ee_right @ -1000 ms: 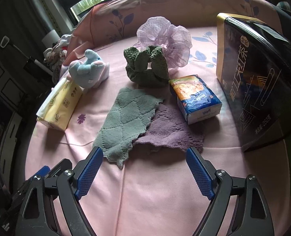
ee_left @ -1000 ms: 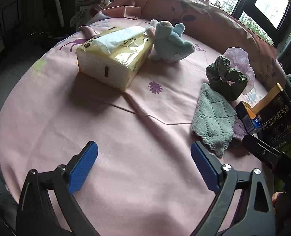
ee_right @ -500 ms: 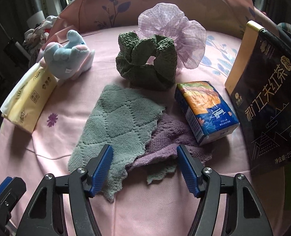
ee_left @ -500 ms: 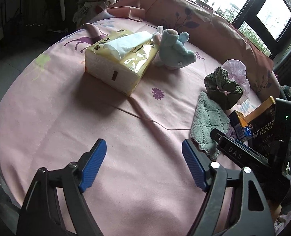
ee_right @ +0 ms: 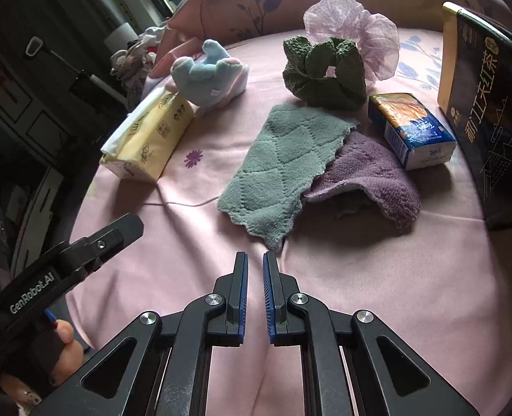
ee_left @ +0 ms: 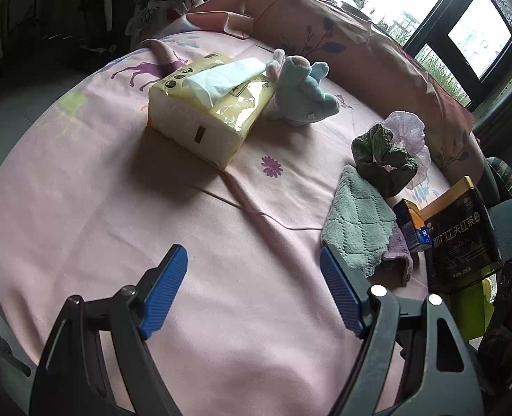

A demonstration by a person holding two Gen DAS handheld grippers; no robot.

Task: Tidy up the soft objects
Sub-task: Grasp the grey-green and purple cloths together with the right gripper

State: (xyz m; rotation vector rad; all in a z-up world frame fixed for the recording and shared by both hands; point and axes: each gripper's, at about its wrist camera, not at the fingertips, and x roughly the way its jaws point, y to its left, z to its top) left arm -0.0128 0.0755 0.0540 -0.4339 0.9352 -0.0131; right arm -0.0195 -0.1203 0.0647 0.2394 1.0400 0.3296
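Cloths, two of them, lie near the middle of the pink-covered desk [ee_right: 145,270]: the green cloth [ee_right: 283,170] overlaps the purple cloth [ee_right: 370,170], whose near edge is folded up off the surface. Behind them sit a green scrunchie [ee_right: 321,72] touching a lilac scrunchie [ee_right: 360,27], and further left a blue plush toy [ee_right: 207,72] leans against a yellow tissue pack [ee_right: 148,138] with a sheet pulled from its slot. A small tissue packet [ee_right: 412,128] rests on the purple cloth's far edge, beside a tall dark tea box [ee_right: 491,104].

Nothing here serves as a bin or tray; whether the tea box holds anything cannot be seen.

The right claw [ee_right: 255,263] has its jaws drawn almost together and empty, tips just short of the green cloth's near corner, probably lined up to pinch that corner. The left claw [ee_left: 254,277] stands at a medium gap over bare cover, holding nothing, apparently waiting.
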